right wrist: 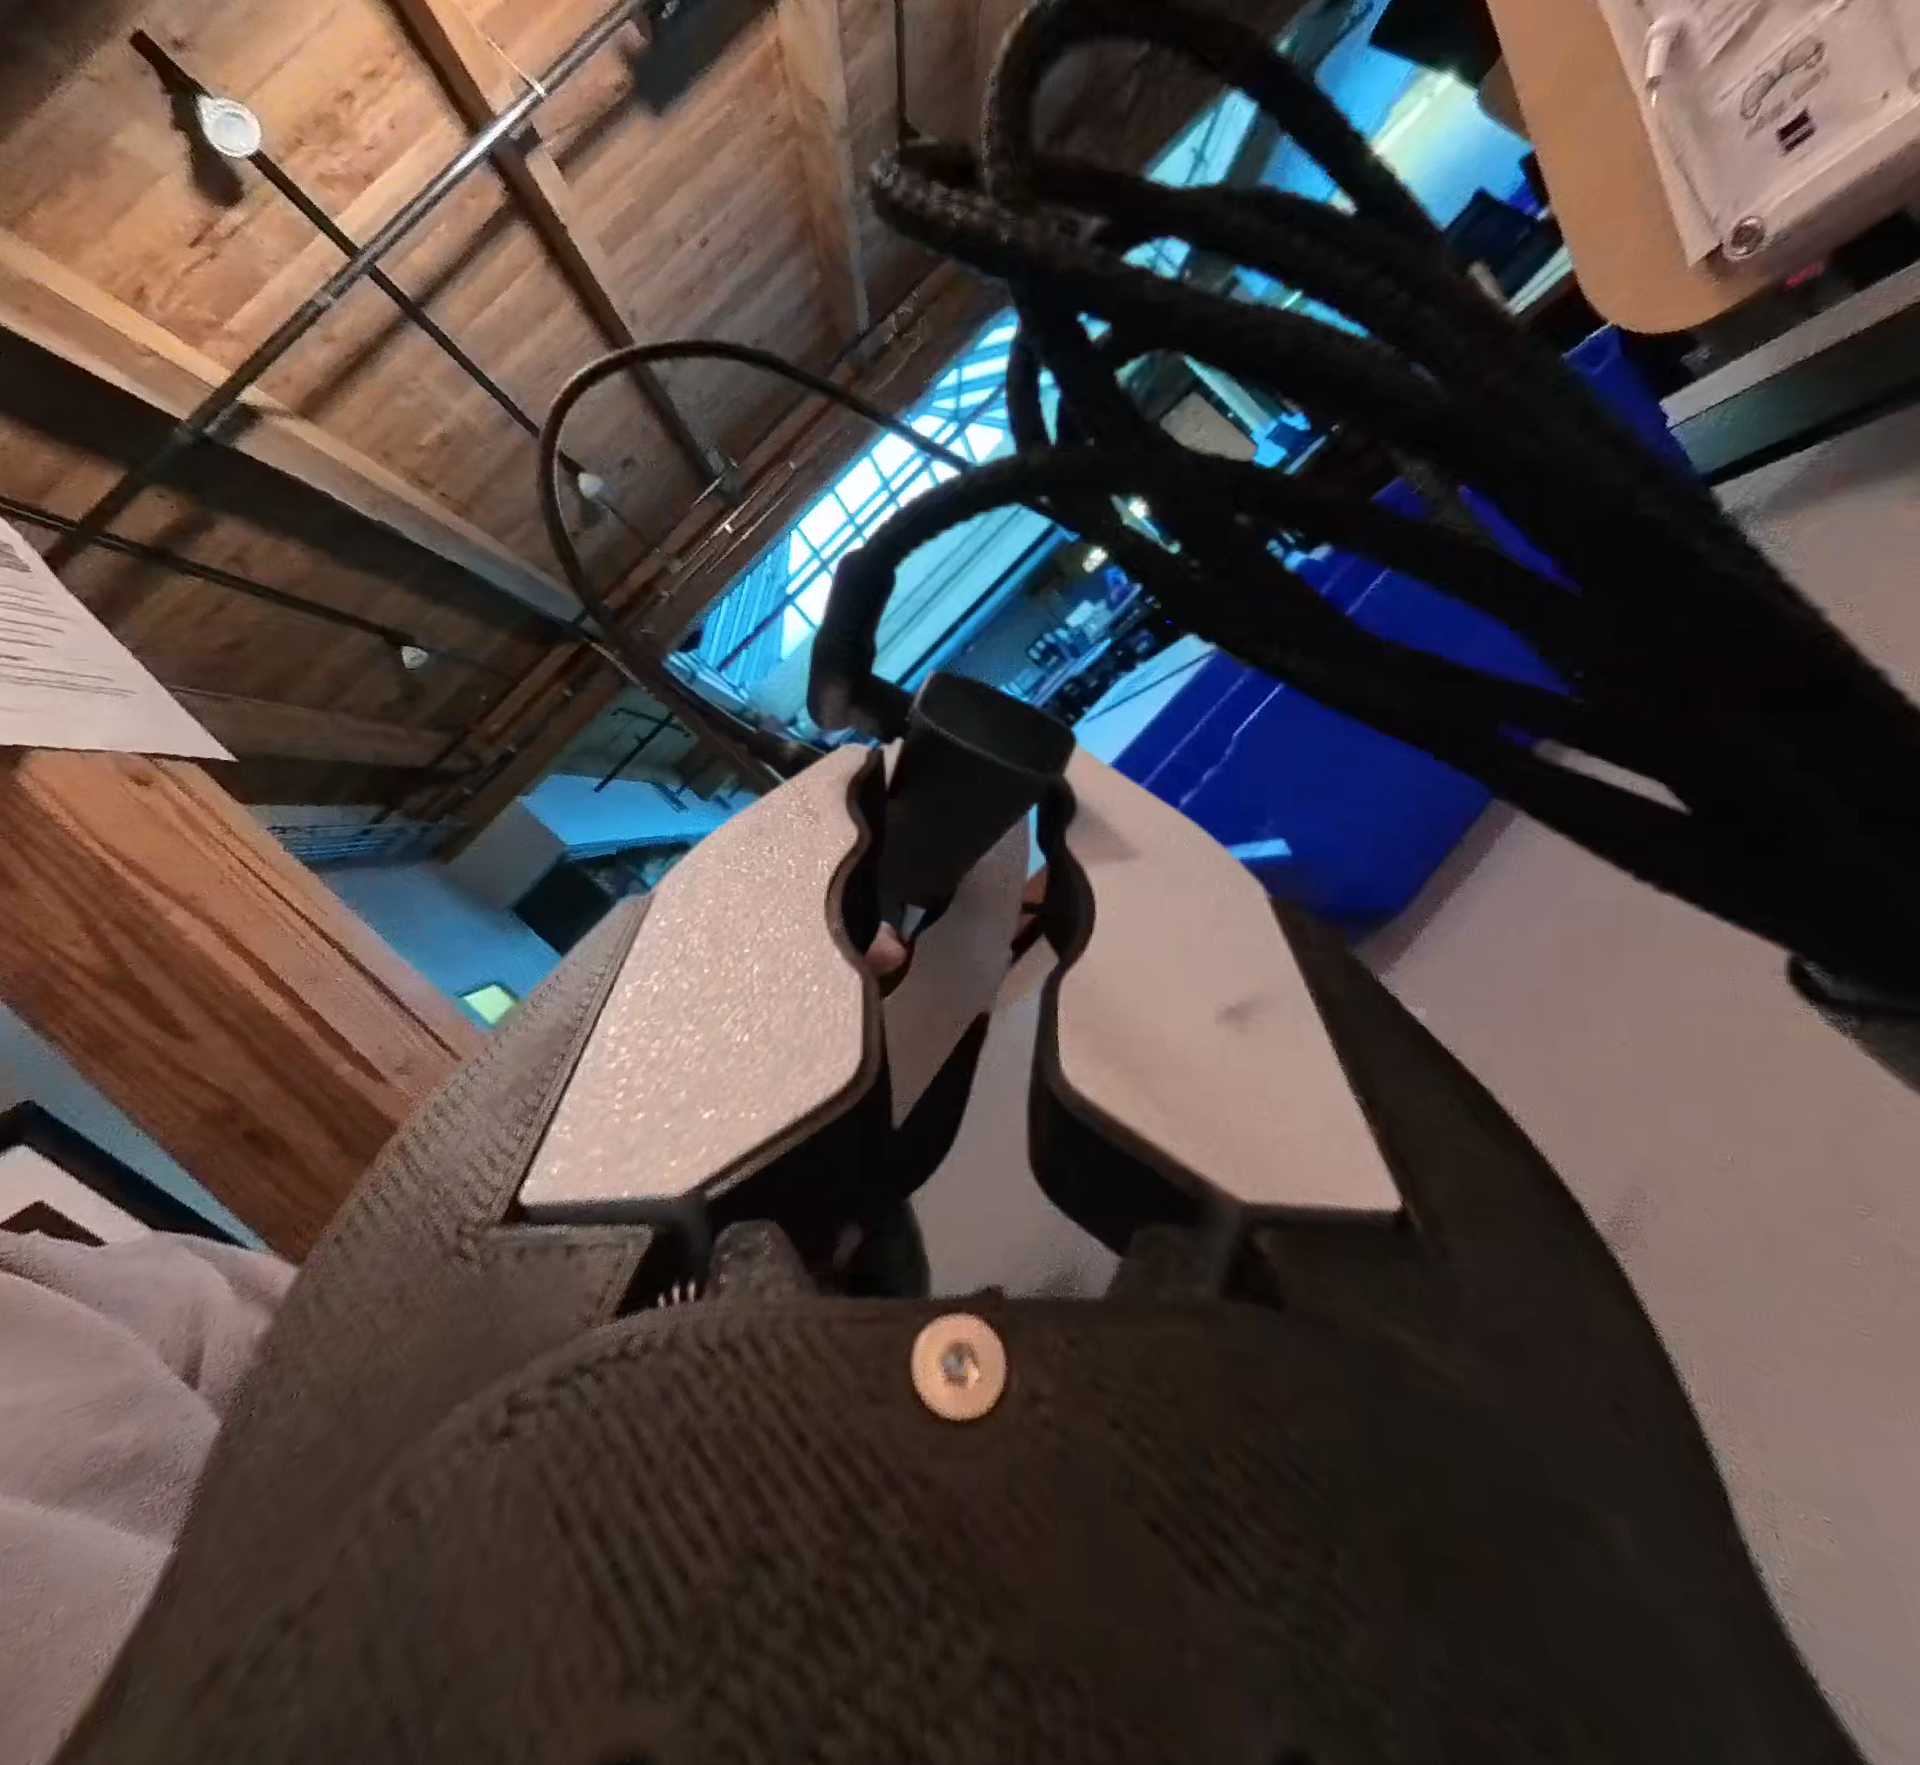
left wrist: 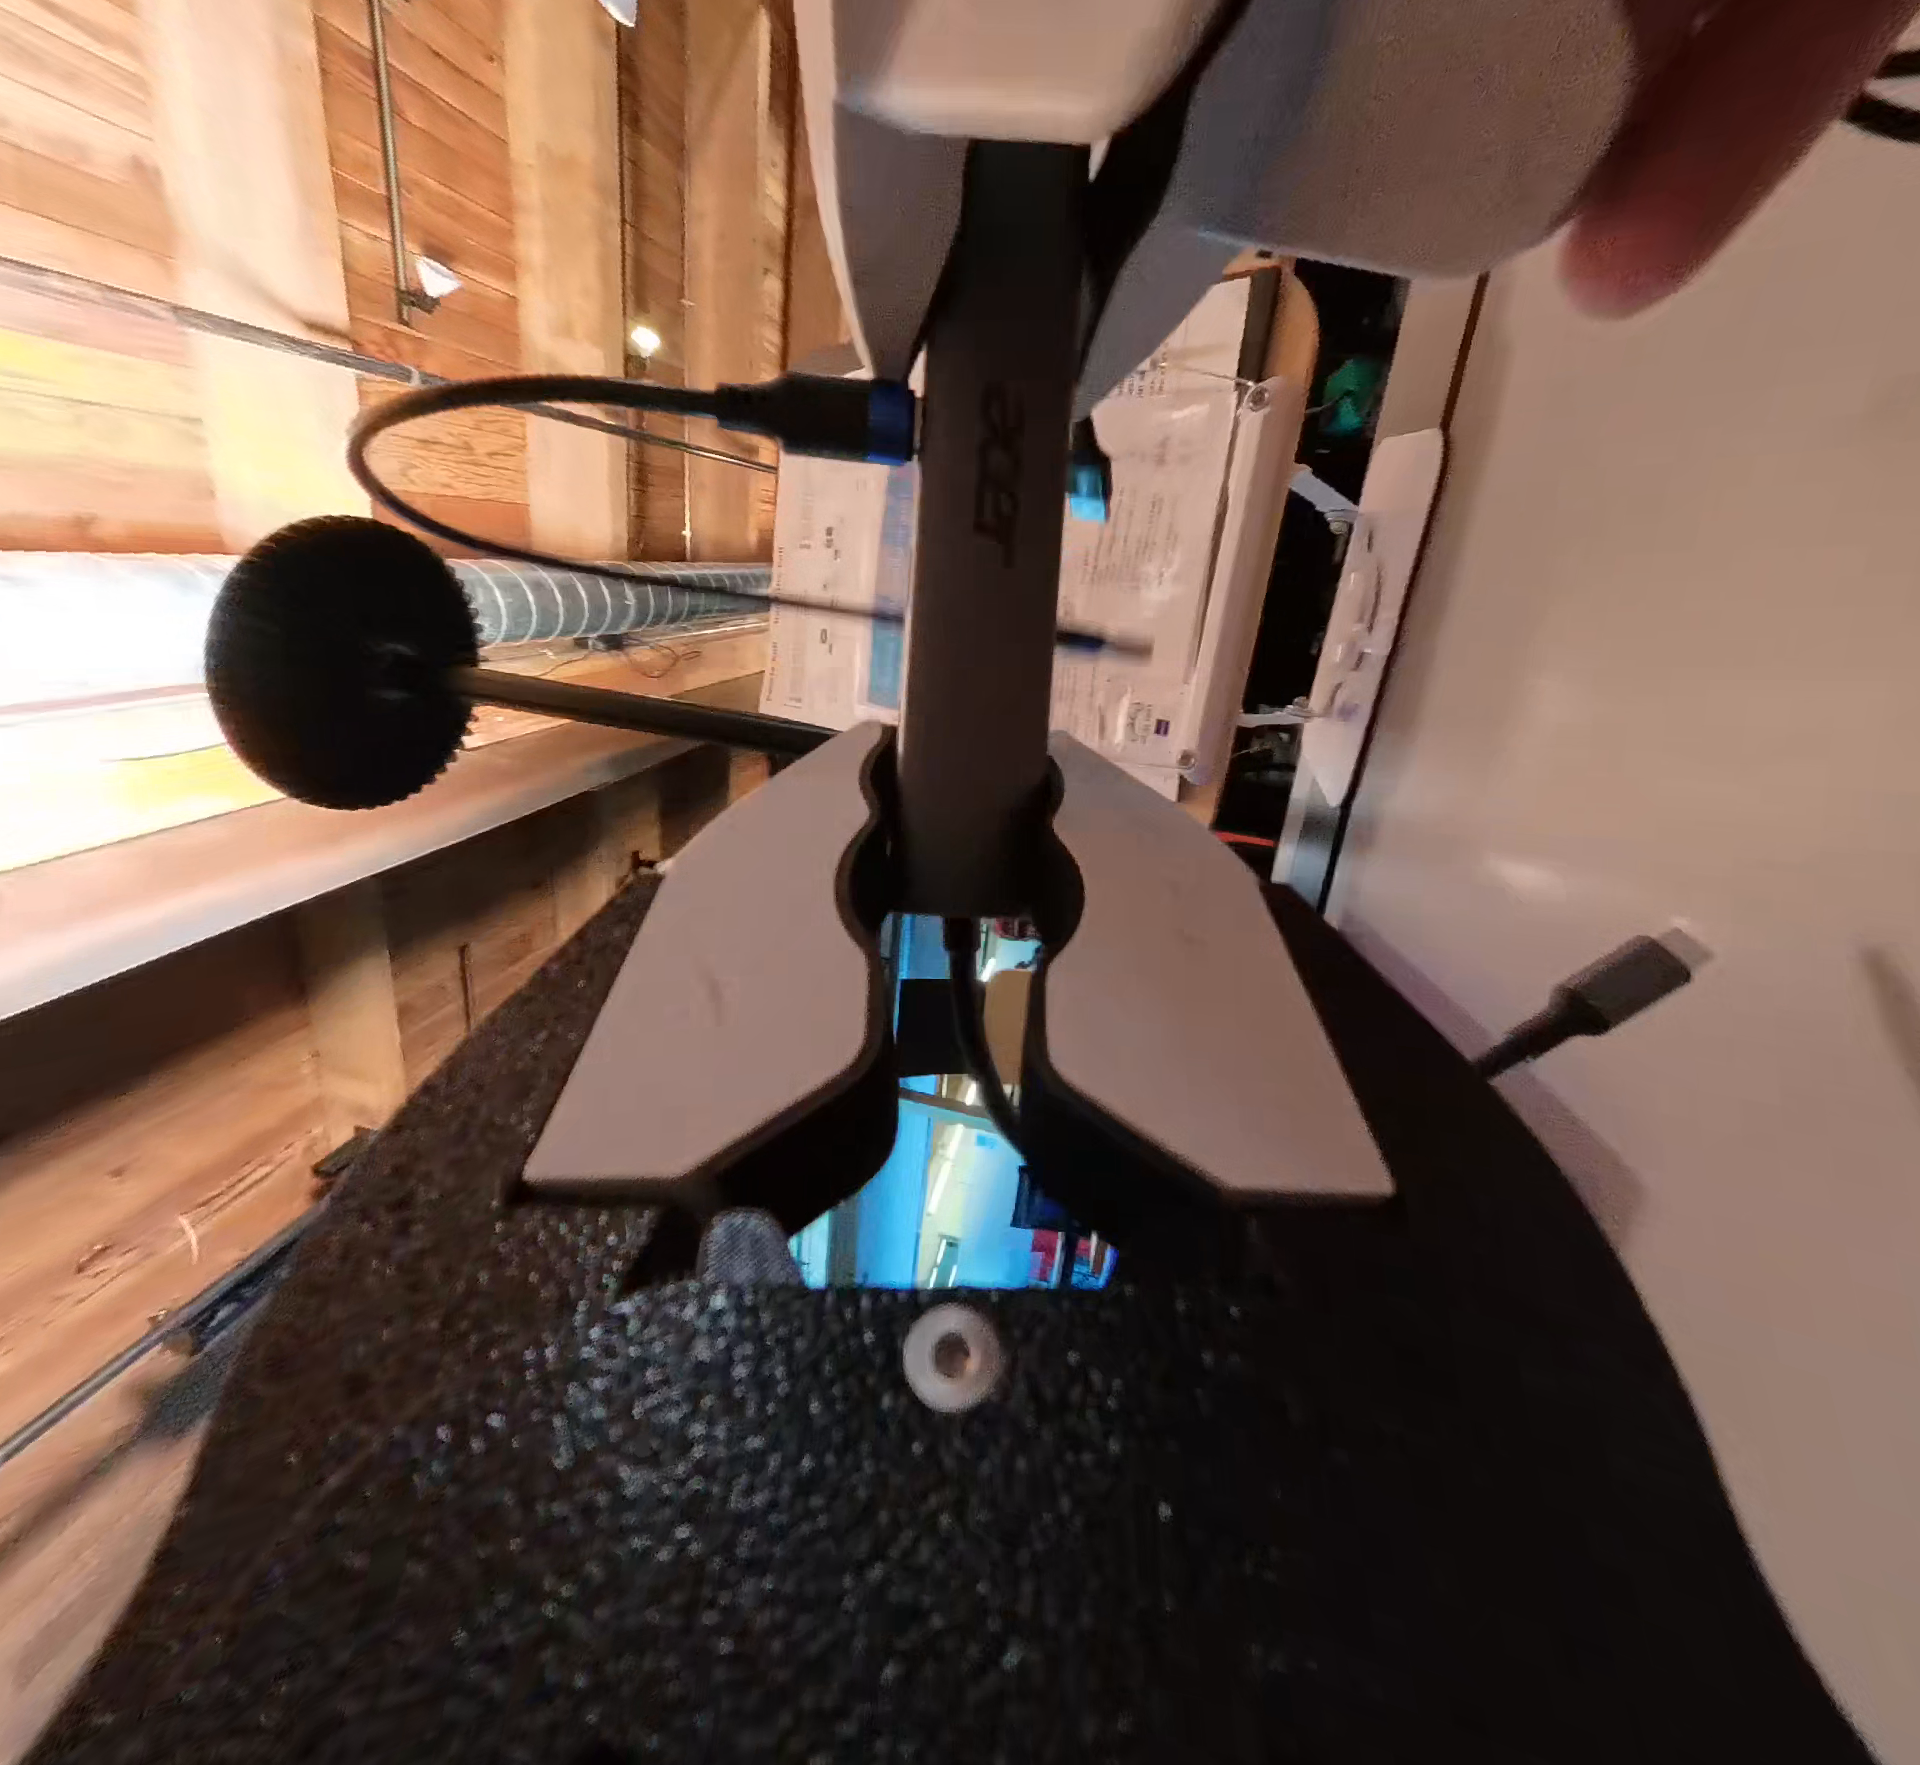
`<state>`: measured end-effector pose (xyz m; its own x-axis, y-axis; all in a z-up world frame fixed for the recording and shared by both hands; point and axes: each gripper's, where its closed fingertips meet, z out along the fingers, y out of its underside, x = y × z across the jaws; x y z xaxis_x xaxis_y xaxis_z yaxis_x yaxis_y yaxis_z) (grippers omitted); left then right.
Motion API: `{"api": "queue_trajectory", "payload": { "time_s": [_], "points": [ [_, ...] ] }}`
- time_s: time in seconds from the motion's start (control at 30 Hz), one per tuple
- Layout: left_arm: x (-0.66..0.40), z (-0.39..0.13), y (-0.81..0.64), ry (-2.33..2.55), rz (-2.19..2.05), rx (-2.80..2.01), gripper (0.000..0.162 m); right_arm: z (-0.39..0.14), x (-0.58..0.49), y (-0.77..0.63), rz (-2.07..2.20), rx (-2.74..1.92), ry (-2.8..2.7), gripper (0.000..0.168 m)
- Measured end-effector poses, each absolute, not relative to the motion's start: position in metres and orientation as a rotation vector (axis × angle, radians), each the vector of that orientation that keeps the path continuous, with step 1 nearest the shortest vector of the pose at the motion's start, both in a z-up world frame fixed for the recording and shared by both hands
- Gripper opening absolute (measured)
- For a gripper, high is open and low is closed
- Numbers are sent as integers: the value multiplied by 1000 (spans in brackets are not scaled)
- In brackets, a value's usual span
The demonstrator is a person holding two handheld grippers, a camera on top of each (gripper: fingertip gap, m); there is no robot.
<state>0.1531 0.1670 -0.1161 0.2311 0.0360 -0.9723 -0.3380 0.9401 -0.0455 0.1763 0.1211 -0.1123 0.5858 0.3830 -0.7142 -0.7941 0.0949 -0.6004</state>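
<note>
Left tool [left wrist: 961,848] clamped on dark grey bar [left wrist: 982,572], bearing a logo, running up into a white housing [left wrist: 1351,53] gripped by a hand [left wrist: 1766,53]; thin black cable [left wrist: 540,396] plugged into bar's side; black knurled knob [left wrist: 338,661] on rod to the left. Right tool [right wrist: 961,842] closed narrow on black tapered plug end [right wrist: 971,780]; braided black cable loops [right wrist: 1299,344] hanging just beyond. Likely risks: loops snagging on fingers; plug slipping from shallow tip grip; side cable straining if bar twists.
</note>
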Motion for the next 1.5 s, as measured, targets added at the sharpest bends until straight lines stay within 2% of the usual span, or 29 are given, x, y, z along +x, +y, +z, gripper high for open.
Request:
{"api": "queue_trajectory", "payload": {
  "time_s": [0.2,0.23,0.3,0.4,0.5,0.7,0.8,0.9,1.13,1.2,1.27,1.37,1.43,1.5],
  "points": [
    [150,-125,161,1397,62,-341,24,-105,170,117,931,-1106,317,23],
    [150,-130,154,1456,-74,-382,33,-106,170,116,926,-1111,288,23],
    [144,-130,138,1530,-436,-528,41,-104,173,109,937,-1088,252,23],
    [130,-127,104,1676,-1160,-816,59,-100,175,93,948,-1016,152,23],
    [127,-116,103,1640,-1666,-1123,75,-100,165,83,885,-1012,13,23],
    [129,-130,90,1607,-2076,-1279,66,-87,152,70,794,-922,-119,23],
    [123,-126,72,1604,-2232,-1202,46,-94,142,71,748,-957,-192,23],
    [123,-127,62,1617,-2320,-1208,24,-89,138,65,768,-894,-218,22],
    [119,-132,51,1643,-2501,-1244,23,-90,133,63,755,-920,-262,22],
    [122,-136,58,1645,-2352,-1200,23,-95,137,69,740,-987,-233,23],
    [132,-143,76,1653,-2027,-1179,23,-108,148,82,682,-1111,-146,27],
    [141,-146,99,1711,-1456,-1052,23,-119,154,98,649,-1212,-51,48],
    [142,-138,102,1718,-1263,-937,23,-115,159,102,673,-1154,17,39],
    [141,-131,101,1719,-1247,-902,23,-110,158,99,752,-1073,19,39]
  ]
}}
